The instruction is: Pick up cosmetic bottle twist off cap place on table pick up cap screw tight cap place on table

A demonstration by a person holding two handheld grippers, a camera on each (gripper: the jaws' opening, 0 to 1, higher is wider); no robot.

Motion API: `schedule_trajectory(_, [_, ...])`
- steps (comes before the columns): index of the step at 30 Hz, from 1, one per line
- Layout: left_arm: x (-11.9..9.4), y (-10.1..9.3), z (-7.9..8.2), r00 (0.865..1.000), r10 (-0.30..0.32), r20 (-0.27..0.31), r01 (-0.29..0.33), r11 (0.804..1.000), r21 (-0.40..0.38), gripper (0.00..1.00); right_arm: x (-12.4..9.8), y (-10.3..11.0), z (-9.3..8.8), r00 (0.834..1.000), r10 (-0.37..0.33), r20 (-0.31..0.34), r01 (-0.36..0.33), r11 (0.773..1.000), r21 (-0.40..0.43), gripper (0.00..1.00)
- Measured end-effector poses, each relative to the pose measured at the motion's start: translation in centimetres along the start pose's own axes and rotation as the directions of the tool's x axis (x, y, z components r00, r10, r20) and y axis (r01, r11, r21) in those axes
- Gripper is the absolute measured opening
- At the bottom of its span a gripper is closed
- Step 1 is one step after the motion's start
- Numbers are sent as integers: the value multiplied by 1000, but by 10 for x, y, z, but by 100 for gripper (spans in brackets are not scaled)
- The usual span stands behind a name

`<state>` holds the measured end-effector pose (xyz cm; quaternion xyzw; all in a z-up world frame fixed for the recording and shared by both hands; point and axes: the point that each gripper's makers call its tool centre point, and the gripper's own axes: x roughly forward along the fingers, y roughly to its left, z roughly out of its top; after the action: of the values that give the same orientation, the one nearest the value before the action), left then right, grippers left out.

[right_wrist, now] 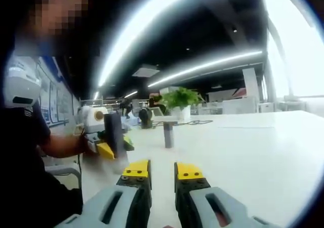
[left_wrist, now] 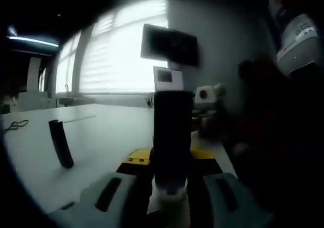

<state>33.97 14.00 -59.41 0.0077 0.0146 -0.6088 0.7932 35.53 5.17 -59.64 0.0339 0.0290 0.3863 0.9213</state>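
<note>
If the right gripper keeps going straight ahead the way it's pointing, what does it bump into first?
Probably the small dark cap standing upright on the white table; it sits almost dead ahead of the right gripper, with bare tabletop between. Depth is hard to judge.

Plenty of open white tabletop [right_wrist: 263,152] ahead and to the right of the right gripper [right_wrist: 162,171]. Straight ahead, a small dark upright cylinder [right_wrist: 168,133] stands in the way; off to its left, the tall black bottle [right_wrist: 113,133] blocks that side.
</note>
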Motion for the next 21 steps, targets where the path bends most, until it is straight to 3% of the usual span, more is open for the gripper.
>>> schedule_trajectory(10, [-3, -2, 2, 1000, -2, 14, 2, 1000, -2, 20, 0, 1, 0, 1000, 5, 1, -5, 1000, -1, 11])
schedule_trajectory(21, [-5, -6, 3, 1000, 9, 14, -9, 1000, -5, 15, 0, 1, 0, 1000, 7, -1, -7, 1000, 5, 11])
